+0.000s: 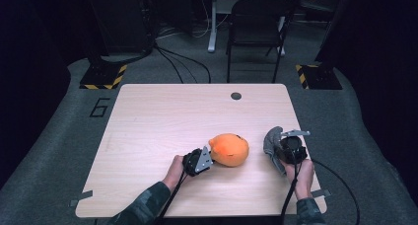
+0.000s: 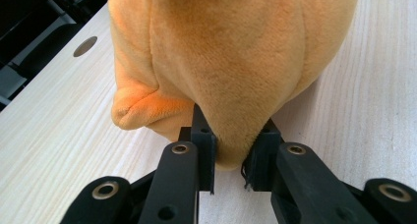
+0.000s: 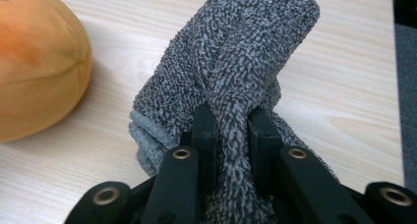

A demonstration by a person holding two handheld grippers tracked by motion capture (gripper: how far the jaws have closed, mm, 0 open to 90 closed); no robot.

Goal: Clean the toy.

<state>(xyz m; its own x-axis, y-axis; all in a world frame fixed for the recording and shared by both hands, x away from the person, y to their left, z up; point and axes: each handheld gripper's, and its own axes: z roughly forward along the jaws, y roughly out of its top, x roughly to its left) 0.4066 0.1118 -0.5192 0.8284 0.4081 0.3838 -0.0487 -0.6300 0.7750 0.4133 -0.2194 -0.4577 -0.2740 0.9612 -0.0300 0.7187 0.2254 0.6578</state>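
Note:
An orange plush toy (image 1: 229,149) lies on the wooden table (image 1: 167,111), near its front middle. My left gripper (image 1: 209,155) reaches it from the left and is shut on it; in the left gripper view its black jaws pinch a fold of the orange plush toy (image 2: 231,52) at the left gripper (image 2: 231,157). To the right, my right gripper (image 1: 279,148) is shut on a grey terry cloth (image 1: 271,142). In the right gripper view the grey terry cloth (image 3: 236,52) bunches up between the jaws of the right gripper (image 3: 231,130), with the plush toy (image 3: 34,67) at the left.
A round hole (image 1: 236,95) sits near the table's far edge. A black chair (image 1: 256,22) stands beyond the table on the grey floor. Cables trail from both grippers over the front edge. The right table edge (image 1: 308,151) runs close to the right hand.

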